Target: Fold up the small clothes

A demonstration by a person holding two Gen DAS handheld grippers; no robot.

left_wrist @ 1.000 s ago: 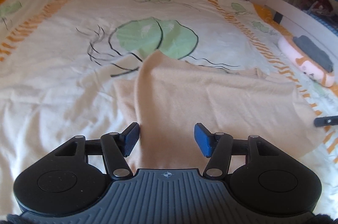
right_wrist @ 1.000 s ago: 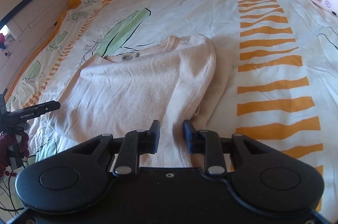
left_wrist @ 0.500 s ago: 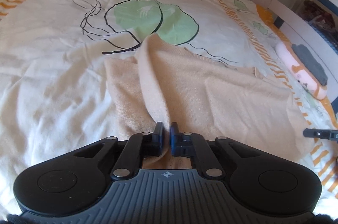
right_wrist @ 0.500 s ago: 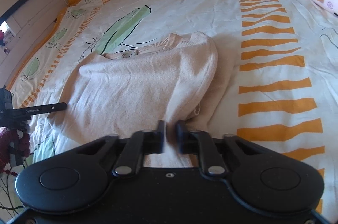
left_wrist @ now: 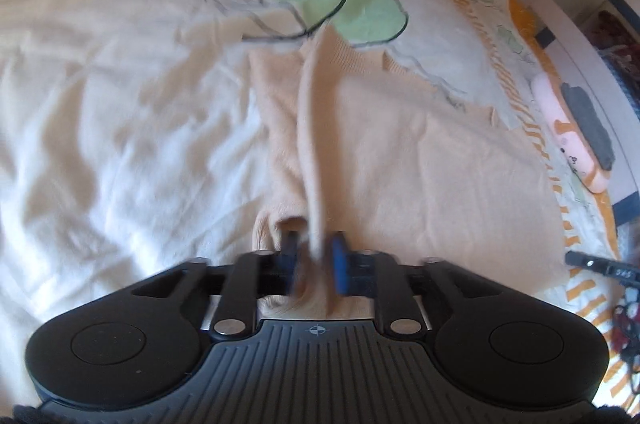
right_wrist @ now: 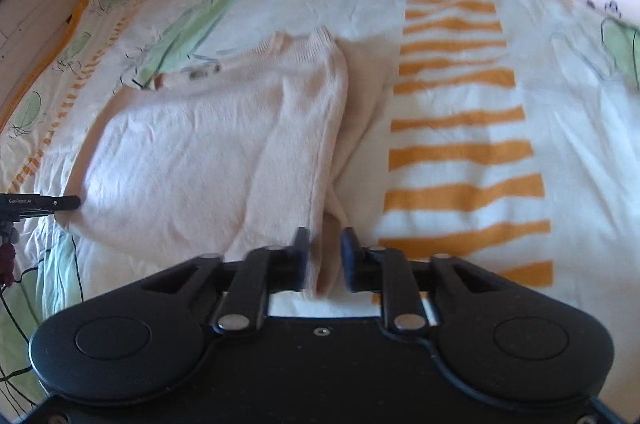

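Note:
A cream knitted sweater (left_wrist: 400,151) lies on the bed with its left sleeve side folded in, forming a raised ridge. My left gripper (left_wrist: 314,260) sits at the sweater's near hem; its jaws are opening, with the ridge of cloth loose between the blue pads. In the right wrist view the sweater (right_wrist: 192,151) shows its collar at the far end and its right side folded over. My right gripper (right_wrist: 325,256) is at the near hem of that fold, jaws opening, a cloth edge standing between them without being pinched. The left gripper's fingertip (right_wrist: 40,201) touches the sweater's far left corner.
The bedspread (left_wrist: 100,103) is white with green leaves and orange stripes (right_wrist: 460,151). A pink and orange plush cushion (left_wrist: 572,143) with a grey item on it lies at the right edge. White bed rails (left_wrist: 560,3) run along the far side.
Both grippers closed on the sweater's folds half a second ago; now their jaws stand apart again. The left gripper has shifted and rolled, drawing the sleeve ridge straighter toward it.

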